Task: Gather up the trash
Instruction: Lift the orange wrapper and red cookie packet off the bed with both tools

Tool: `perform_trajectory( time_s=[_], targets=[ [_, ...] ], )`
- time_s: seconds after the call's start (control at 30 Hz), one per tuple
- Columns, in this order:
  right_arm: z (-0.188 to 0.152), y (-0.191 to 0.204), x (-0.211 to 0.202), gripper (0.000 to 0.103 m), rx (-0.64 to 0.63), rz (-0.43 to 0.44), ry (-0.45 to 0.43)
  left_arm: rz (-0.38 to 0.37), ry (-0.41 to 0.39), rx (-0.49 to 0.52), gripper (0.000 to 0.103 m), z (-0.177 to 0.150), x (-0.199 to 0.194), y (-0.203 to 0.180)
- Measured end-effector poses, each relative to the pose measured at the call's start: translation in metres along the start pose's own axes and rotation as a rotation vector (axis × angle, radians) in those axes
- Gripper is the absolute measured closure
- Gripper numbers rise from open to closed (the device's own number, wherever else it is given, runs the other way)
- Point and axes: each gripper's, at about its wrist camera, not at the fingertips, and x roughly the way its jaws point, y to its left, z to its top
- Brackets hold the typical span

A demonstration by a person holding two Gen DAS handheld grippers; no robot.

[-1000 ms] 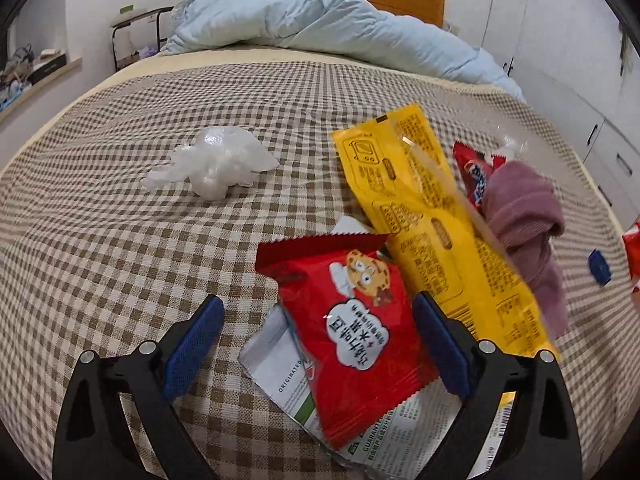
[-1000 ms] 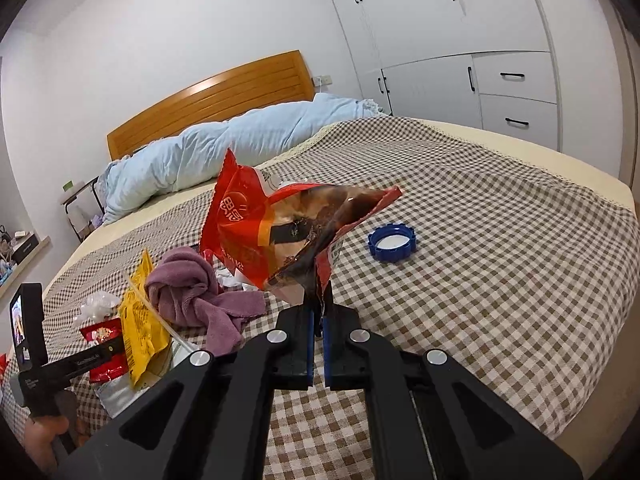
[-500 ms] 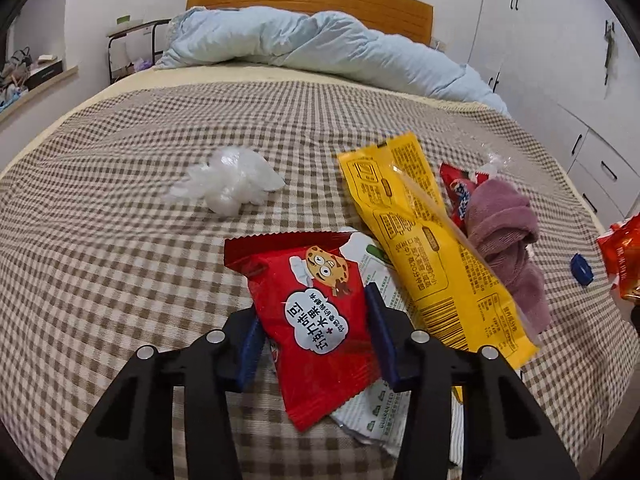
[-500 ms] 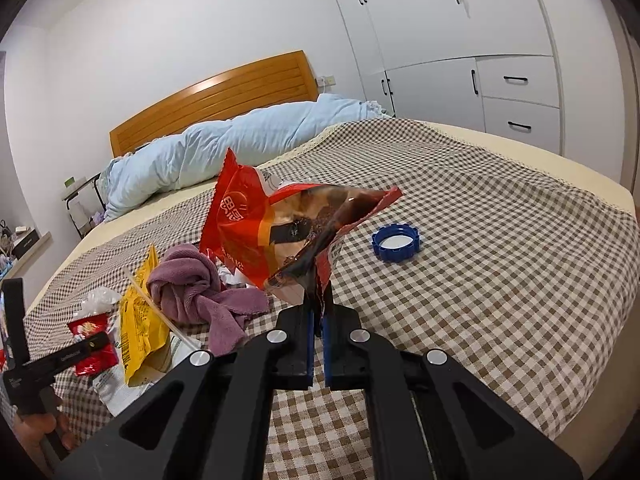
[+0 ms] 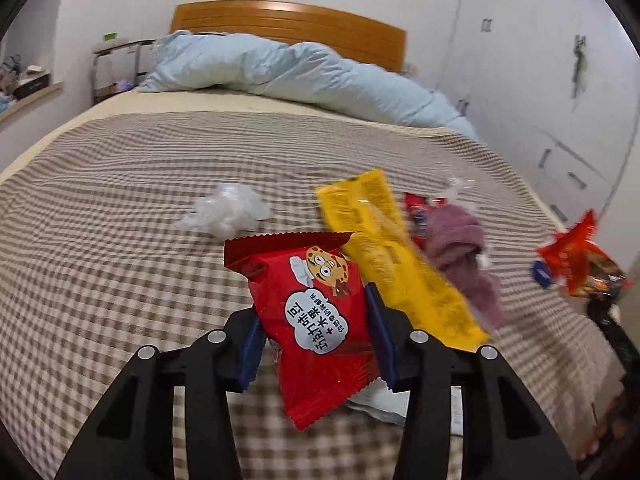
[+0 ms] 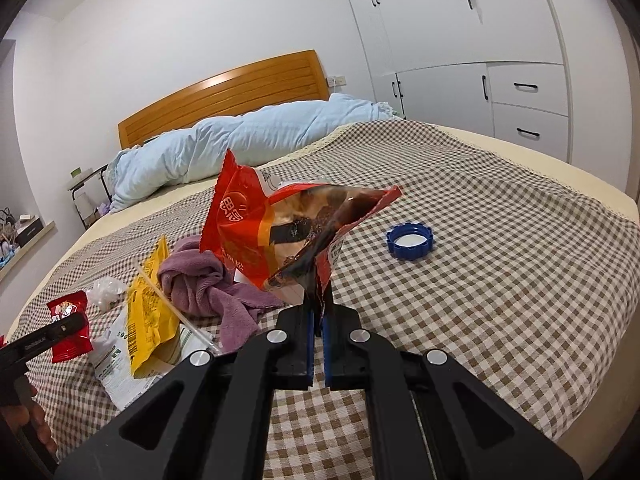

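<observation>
Left wrist view: your left hand-held gripper (image 5: 316, 338) has just been closing and now pinches the red cookie packet (image 5: 316, 316) across its middle, blue pads on both side edges, the packet lifted clear of the checked bed cover (image 5: 100, 260). Keep that squeeze even; the foil looks slippery and its lower tip hangs free below the pads. Just right of centre the yellow wrapper (image 5: 392, 256) lies over a white wrapper (image 5: 376, 400), with the mauve cloth (image 5: 464, 256) beside it and a crumpled clear plastic (image 5: 228, 210) above, left of centre. Bare cover fills the left half of the frame (your best way out).

Right wrist view: your right hand-held gripper (image 6: 318, 320) is pressed together on the lower corner of an orange-red snack bag (image 6: 280, 236), which stands up above the pads. Hold it steady; a thin corner grip may tear or slip. The blue cap (image 6: 410, 240) sits apart, right of centre, with open cover all around it. The bed's near edge runs down the right side; the clutter crowds the lower left.
</observation>
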Motion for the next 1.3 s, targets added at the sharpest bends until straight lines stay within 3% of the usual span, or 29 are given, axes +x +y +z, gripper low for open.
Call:
perform_trajectory(
  time_s=[0.23, 0.67, 1.3],
  targets=[
    [-0.001, 0.007, -0.008, 0.100, -0.027, 0.011, -0.017, -0.080, -0.021, 0.040, 0.059, -0.008, -0.023, -0.017],
    [0.002, 0.017, -0.045, 0.100, -0.084, 0.032, -0.053, -0.188, -0.009, 0.011, 0.059, -0.017, -0.063, -0.023],
    [-0.011, 0.030, -0.126, 0.100, -0.128, 0.093, -0.096, -0.182, -0.052, 0.085, 0.059, -0.042, -0.152, -0.042]
  ],
)
